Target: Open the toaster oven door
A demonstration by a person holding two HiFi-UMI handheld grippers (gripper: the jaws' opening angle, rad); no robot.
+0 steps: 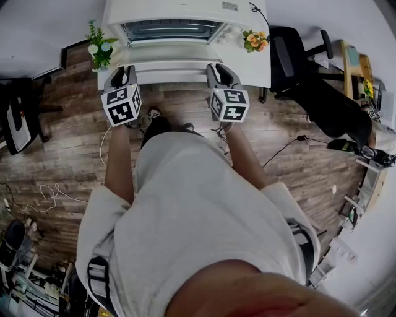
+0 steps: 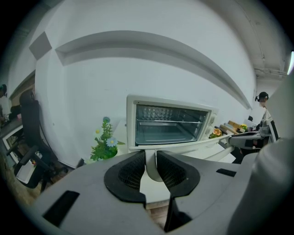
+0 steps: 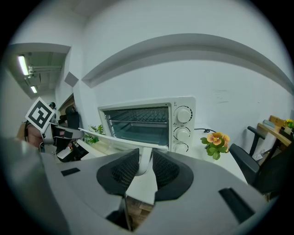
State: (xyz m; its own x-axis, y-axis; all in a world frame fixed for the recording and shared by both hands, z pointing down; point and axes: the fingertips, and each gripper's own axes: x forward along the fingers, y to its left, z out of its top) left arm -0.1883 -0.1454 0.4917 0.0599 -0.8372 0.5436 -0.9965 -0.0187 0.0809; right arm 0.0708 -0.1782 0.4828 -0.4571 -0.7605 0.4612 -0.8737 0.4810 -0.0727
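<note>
Both the left gripper [image 2: 151, 156] and the right gripper [image 3: 144, 158] clamp the white bar handle [image 2: 152, 170] (glass door [image 1: 167, 57] already down, toward six o'clock), so more pull could drag the boxy white toaster oven [image 1: 167, 9] forward.

L gripper [image 1: 122, 71], R gripper [image 1: 221, 70], side by side, fingers [image 2: 131, 172] clamped

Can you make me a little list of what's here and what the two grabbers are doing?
Toaster oven: on white table
Door: open, folded down
Left gripper: clamped on door handle
Right gripper: clamped on same handle
Orange flowers: right of oven
Green plant: left of oven
</note>
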